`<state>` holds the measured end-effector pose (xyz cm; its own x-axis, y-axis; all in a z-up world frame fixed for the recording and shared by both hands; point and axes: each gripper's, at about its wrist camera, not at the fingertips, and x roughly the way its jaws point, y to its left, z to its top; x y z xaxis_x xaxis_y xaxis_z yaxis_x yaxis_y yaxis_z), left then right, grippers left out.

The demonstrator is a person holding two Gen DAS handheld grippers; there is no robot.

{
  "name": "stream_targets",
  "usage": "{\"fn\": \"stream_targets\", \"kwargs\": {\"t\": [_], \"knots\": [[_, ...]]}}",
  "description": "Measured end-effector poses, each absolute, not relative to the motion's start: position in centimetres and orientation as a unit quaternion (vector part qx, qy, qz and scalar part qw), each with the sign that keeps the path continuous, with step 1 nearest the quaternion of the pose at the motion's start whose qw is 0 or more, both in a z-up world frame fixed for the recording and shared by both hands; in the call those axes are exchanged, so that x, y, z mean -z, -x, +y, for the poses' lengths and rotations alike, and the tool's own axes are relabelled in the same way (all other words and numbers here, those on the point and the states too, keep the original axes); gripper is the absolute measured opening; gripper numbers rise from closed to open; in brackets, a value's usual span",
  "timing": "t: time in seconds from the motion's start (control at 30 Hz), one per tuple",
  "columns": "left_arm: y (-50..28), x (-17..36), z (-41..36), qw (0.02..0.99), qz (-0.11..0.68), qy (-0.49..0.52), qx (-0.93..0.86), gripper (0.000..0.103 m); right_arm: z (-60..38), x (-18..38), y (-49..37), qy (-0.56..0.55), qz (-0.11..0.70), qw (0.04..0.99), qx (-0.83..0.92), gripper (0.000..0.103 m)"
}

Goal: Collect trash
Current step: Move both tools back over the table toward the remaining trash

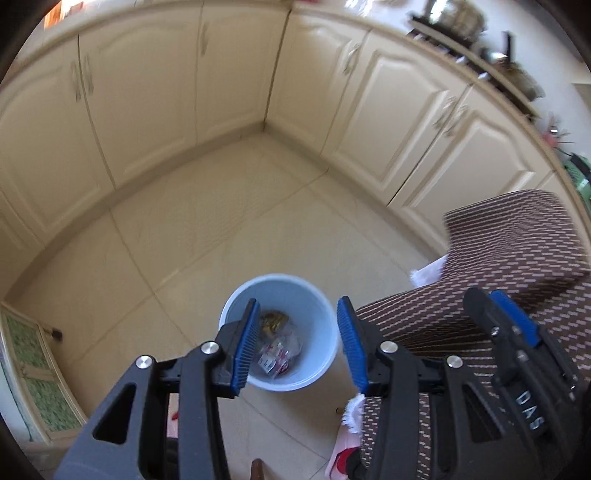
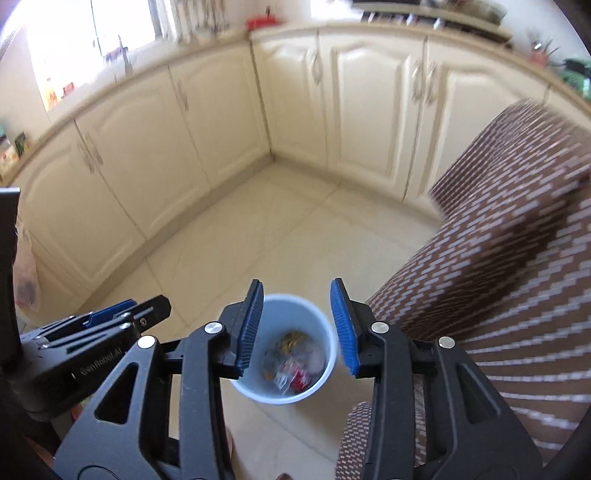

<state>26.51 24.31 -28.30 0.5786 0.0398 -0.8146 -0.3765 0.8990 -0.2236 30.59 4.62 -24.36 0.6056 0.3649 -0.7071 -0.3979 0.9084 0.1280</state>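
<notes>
A light blue bin stands on the cream tiled floor, also seen in the right wrist view. Crumpled wrappers and clear plastic trash lie in its bottom, and show in the right wrist view. My left gripper hangs open and empty above the bin. My right gripper is open and empty above it too. The right gripper's body shows at the right of the left wrist view. The left gripper's body shows at the left of the right wrist view.
Cream kitchen cabinets meet in a corner beyond the bin. The person's leg in brown patterned trousers is at the right, close to the bin. A plastic bag sits at the far left. Countertop clutter lies above.
</notes>
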Motion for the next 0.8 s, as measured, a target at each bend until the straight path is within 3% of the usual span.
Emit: {"fn": "stream_targets", "kwargs": {"t": [0.23,0.43,0.8], "knots": [[-23.9,19.1,16.4,0.915,0.374,0.139,-0.057,0.045,-3.6,15.8,-25.3,-0.012,0.307,0.936,-0.175,0.042],[-23.5,14.3,7.6,0.934,0.343,0.095,0.019,0.051,-12.2,11.4,-21.8,-0.032,0.253,0.96,-0.115,0.044],[-26.0,13.9,-9.6,0.921,0.362,-0.009,0.145,0.055,-27.7,11.5,-21.1,-0.102,0.248,0.963,0.027,0.046]]}}
